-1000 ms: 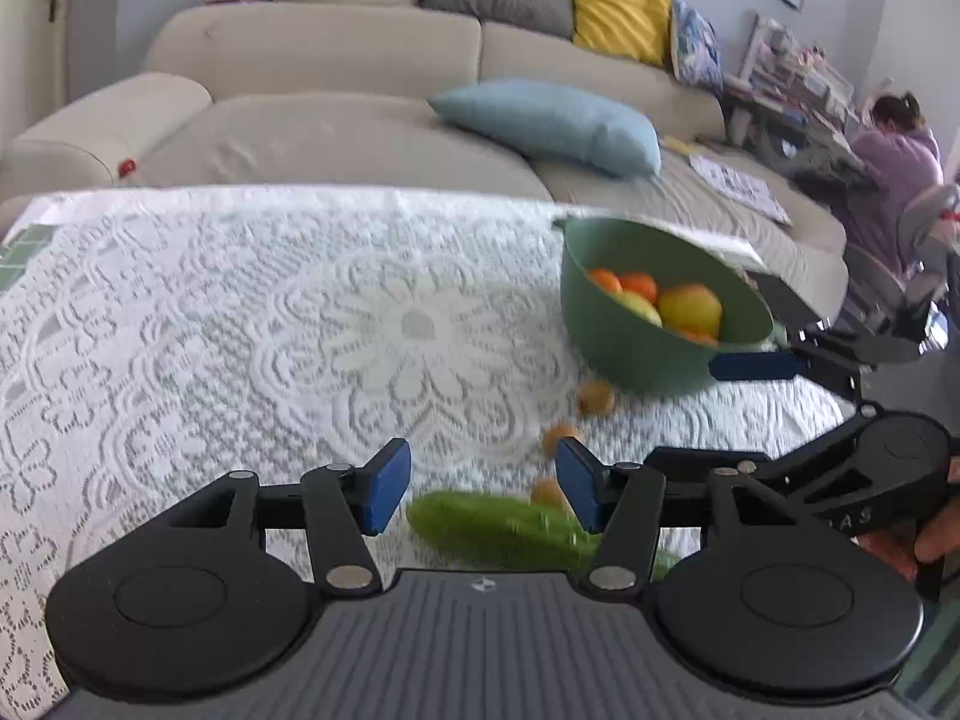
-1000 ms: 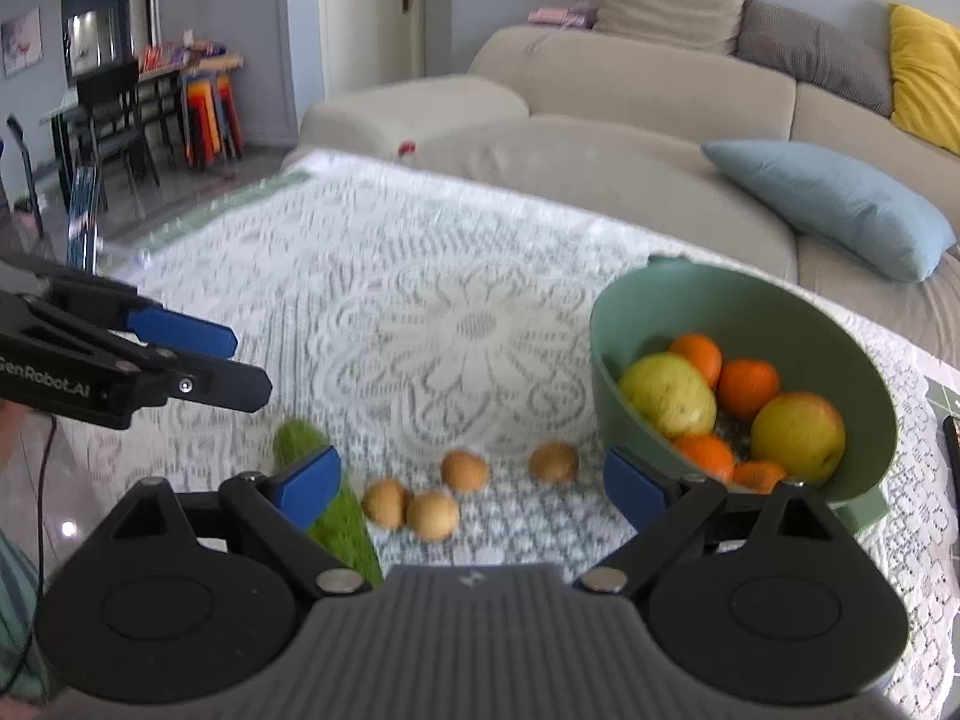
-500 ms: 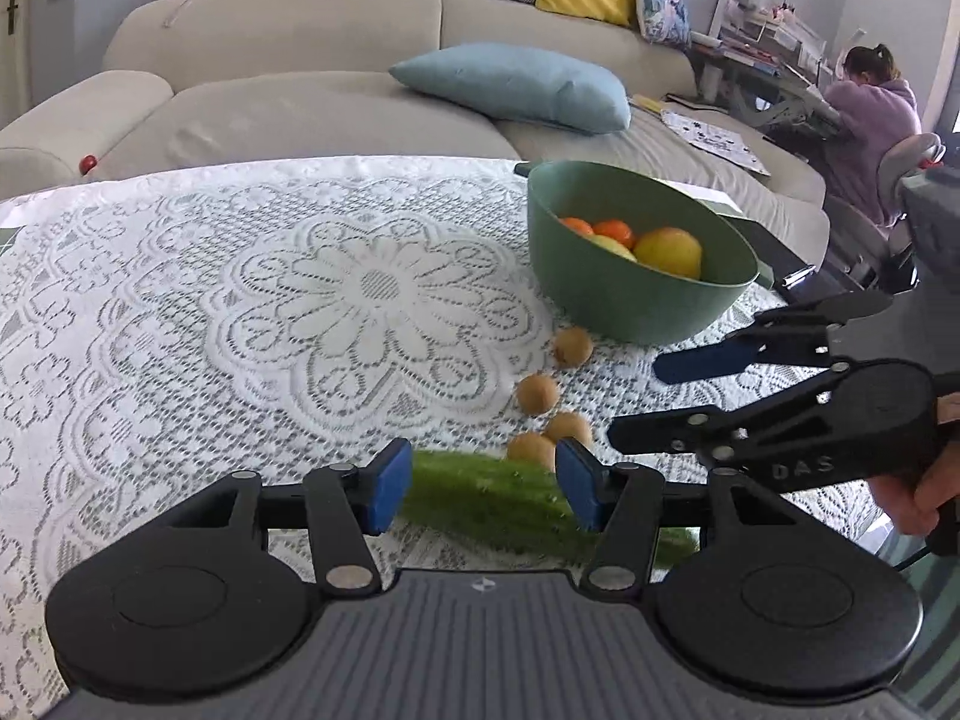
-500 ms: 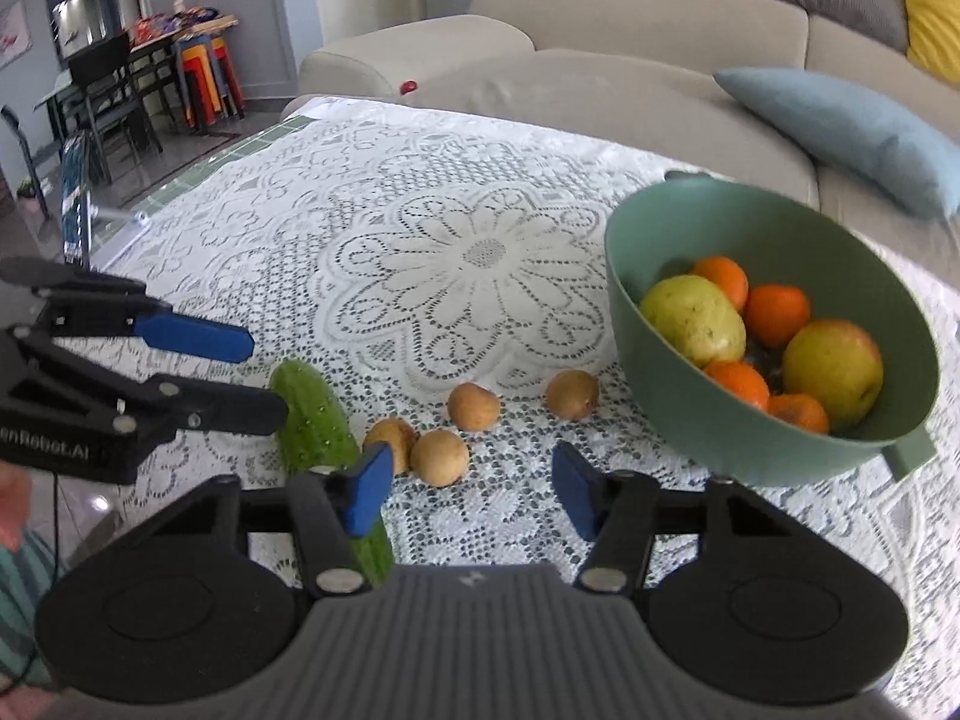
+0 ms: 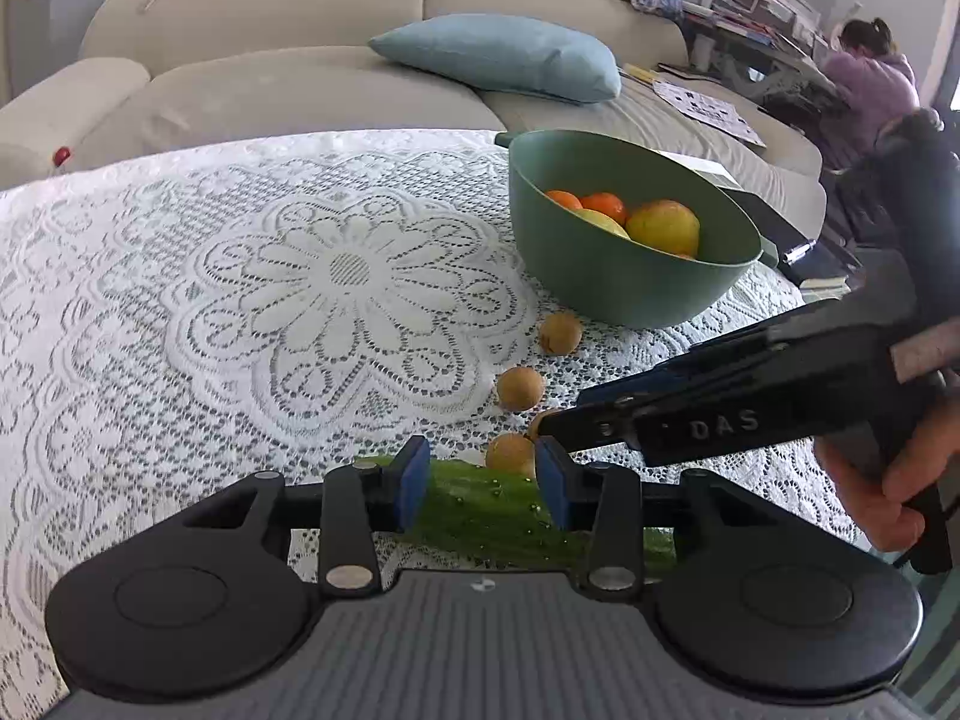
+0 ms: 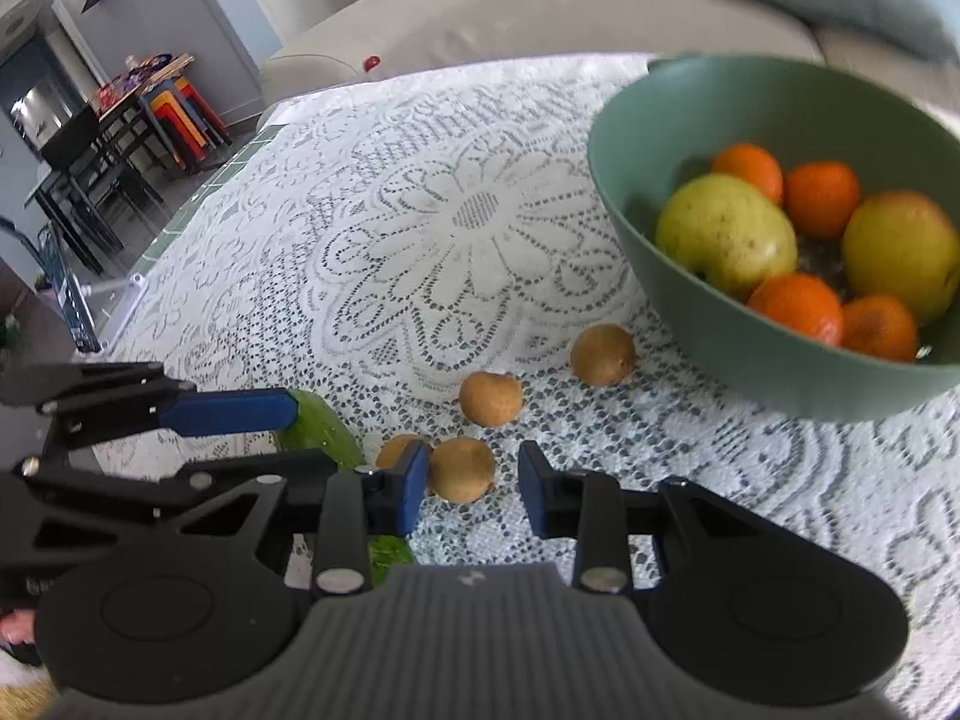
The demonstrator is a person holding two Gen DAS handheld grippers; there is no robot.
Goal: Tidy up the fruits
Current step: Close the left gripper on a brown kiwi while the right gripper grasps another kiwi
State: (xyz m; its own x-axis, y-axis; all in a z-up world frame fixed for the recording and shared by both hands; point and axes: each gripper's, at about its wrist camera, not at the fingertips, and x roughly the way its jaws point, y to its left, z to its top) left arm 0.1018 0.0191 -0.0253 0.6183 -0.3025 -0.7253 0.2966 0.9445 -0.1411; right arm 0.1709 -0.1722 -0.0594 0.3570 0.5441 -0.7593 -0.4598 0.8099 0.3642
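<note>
Fruits lie loose on the lace tablecloth [image 5: 180, 312] in front of both grippers: a green cucumber [image 5: 486, 510] nearest, then four small brown kiwis running toward the green bowl [image 5: 624, 282]. Half a second ago the left gripper [image 5: 483, 483] had the cucumber just ahead of its pads; now its blue pads sit on either side of the cucumber, narrowly parted, and whether they press it cannot be told. The right gripper [image 6: 474, 483] has dropped closer to the table and narrowed; its jaws stand partly open around the nearest kiwi [image 6: 462, 468], holding nothing yet.

Only the right wrist view looks down into the bowl, showing two yellow-green apples [image 6: 726, 234] among five oranges [image 6: 795, 306]; it also catches the left tool's fingers flanking the cucumber. Only the left wrist view shows the person's right hand [image 5: 906, 480] on the handle, the blue cushion [image 5: 498, 57] on the sofa beyond, and someone seated at a desk [image 5: 864, 78].
</note>
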